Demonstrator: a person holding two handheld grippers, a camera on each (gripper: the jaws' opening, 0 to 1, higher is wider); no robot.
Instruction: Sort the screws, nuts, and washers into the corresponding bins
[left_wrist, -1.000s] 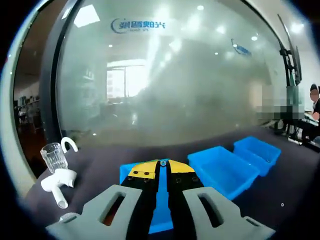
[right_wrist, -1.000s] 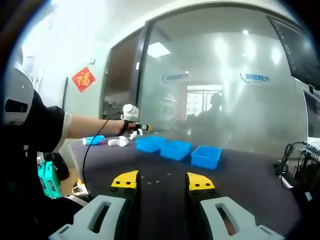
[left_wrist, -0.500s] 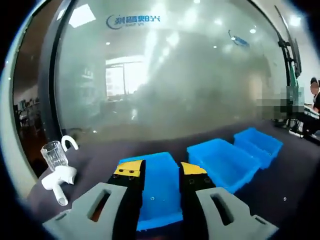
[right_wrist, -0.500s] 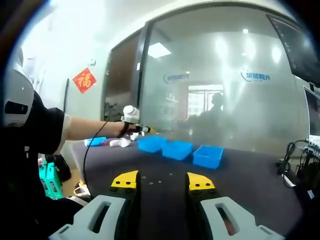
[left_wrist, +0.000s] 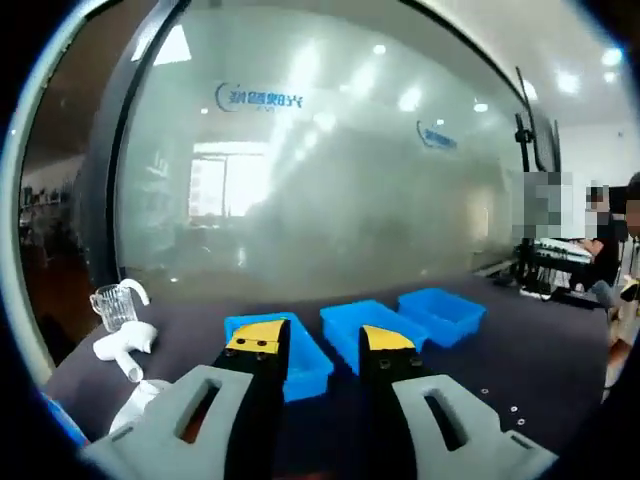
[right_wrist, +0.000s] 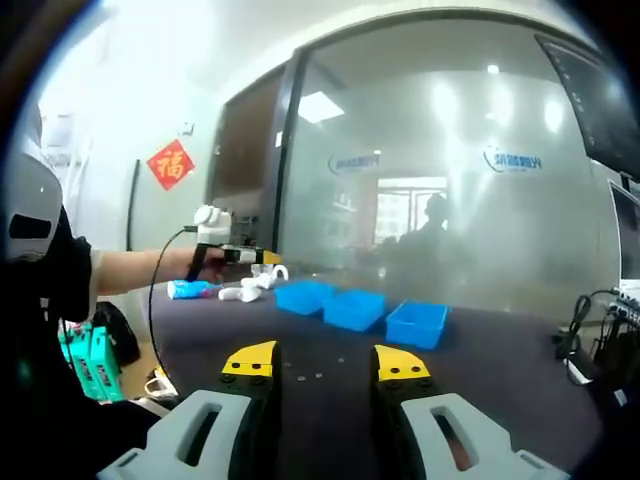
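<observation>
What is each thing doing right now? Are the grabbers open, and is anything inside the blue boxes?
left gripper: open, holding nothing.
right gripper: open, holding nothing, above the table.
three blue bins: upright in a row on the dark table; contents too small to tell.
small metal parts: loose on the table, not yet sorted.
clear glass cup: upright, looks empty.

Cam setup: both views face the frosted glass wall, from opposite ends of the table.
Left gripper view sits close to the 3 blue bins (left_wrist: 400, 325); right gripper view sees the same bins (right_wrist: 355, 308) from well back, with the left tongs (right_wrist: 262, 257) beyond them.
</observation>
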